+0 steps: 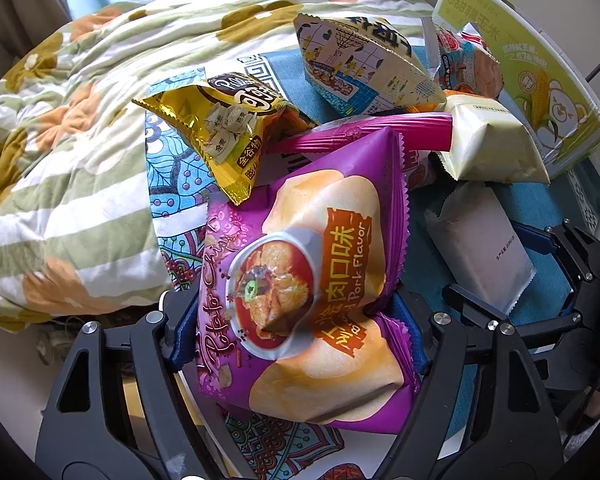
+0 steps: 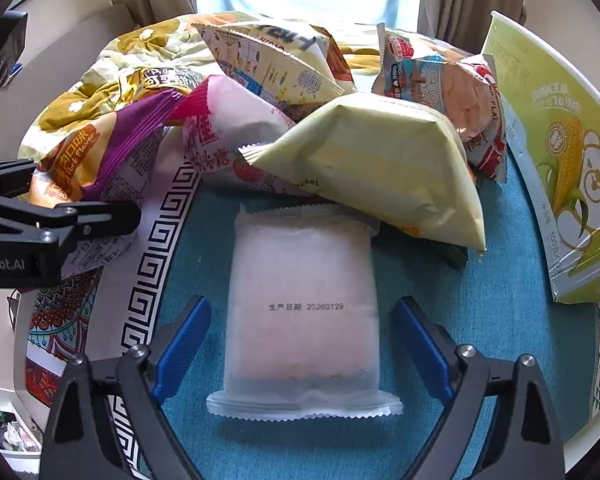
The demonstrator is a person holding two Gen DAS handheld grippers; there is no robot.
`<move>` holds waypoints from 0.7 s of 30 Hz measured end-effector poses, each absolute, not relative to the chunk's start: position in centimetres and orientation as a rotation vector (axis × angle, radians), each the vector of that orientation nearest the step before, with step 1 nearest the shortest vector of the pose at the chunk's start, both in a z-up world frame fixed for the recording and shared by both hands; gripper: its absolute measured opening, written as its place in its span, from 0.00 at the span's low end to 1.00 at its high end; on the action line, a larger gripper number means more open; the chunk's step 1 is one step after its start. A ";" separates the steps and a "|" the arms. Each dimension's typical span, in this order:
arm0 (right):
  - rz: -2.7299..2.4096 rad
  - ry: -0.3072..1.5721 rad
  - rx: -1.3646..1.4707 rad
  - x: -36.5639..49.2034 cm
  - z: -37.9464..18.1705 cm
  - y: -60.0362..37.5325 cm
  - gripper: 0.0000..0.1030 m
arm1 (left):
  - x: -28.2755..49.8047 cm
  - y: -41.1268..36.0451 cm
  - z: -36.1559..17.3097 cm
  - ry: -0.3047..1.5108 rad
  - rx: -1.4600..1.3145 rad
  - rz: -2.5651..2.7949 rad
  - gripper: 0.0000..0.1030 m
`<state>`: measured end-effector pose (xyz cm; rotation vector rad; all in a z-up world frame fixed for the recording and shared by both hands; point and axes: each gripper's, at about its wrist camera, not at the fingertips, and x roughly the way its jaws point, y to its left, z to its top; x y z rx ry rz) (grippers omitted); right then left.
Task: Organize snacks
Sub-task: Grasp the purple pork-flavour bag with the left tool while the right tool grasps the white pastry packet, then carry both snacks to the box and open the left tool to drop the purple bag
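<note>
Your left gripper (image 1: pixel 300 328) has its blue-padded jaws pinching a glossy purple chip bag (image 1: pixel 312 264), puffed like a pillow with crimped, saw-toothed seams; the pads press into its lower sides and dent the film inward. Against its upper left leans a crinkled gold foil packet (image 1: pixel 220 128), and above lies a matte cream bag printed with small drawings (image 1: pixel 360 68). Your right gripper (image 2: pixel 300 344) holds its jaws spread on either side of a frosted, translucent white flat packet (image 2: pixel 304 308), rectangular with zigzag end seals and a printed date line; the packet lies flat on the teal woven cloth (image 2: pixel 480 340) between the blue pads, each pad standing just beside a long edge without touching it. Over the packet's far end rests a pale yellow pillow bag (image 2: pixel 380 160), smooth and folded along its back seam. A green carton with a corn picture (image 2: pixel 560 168) stands tilted at the right. A quilted flowered blanket (image 1: pixel 60 160) is bunched at the left.
</note>
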<state>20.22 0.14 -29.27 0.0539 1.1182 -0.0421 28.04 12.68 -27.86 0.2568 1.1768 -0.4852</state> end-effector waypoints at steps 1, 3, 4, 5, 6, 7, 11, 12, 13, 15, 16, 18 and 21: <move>-0.042 1.129 0.052 20.3 -29.4 0.2 0.77 | 27.8 12.6 -27.8 1.176 0.262 -0.488 0.73; -0.046 1.138 0.041 20.4 -29.7 0.4 0.69 | 27.5 12.5 -27.8 1.177 0.267 -0.492 0.73; -0.045 1.134 0.034 20.4 -29.6 0.5 0.64 | 27.4 12.5 -27.8 1.178 0.268 -0.493 0.73; -0.047 1.129 0.025 20.5 -29.6 0.7 0.59 | 27.2 12.6 -27.8 1.179 0.269 -0.492 0.73; -0.051 1.126 0.019 20.5 -29.6 0.7 0.58 | 27.1 12.6 -27.7 1.180 0.269 -0.492 0.73; -0.051 1.126 0.024 20.5 -29.5 0.7 0.58 | 26.9 12.6 -27.6 1.182 0.267 -0.492 0.73; -0.051 1.129 0.032 20.1 -29.4 0.7 0.57 | 26.0 12.9 -27.2 1.184 0.261 -0.489 0.73; -0.045 1.130 0.032 19.9 -29.4 0.7 0.57 | 25.8 13.0 -27.1 1.184 0.260 -0.487 0.73; -0.041 1.130 0.035 19.6 -29.3 0.8 0.57 | 25.6 13.1 -26.9 1.183 0.258 -0.485 0.73; -0.024 1.129 0.044 19.2 -29.0 1.0 0.57 | 25.0 13.3 -26.4 1.179 0.251 -0.482 0.73; -0.019 1.125 0.046 18.9 -28.7 1.1 0.57 | 24.6 13.4 -26.0 1.175 0.249 -0.481 0.73; -0.013 1.118 0.049 18.2 -28.1 1.2 0.57 | 23.9 13.5 -25.4 1.163 0.250 -0.475 0.73; -0.001 1.099 0.055 17.3 -26.7 1.2 0.57 | 23.1 13.7 -23.8 1.144 0.235 -0.466 0.73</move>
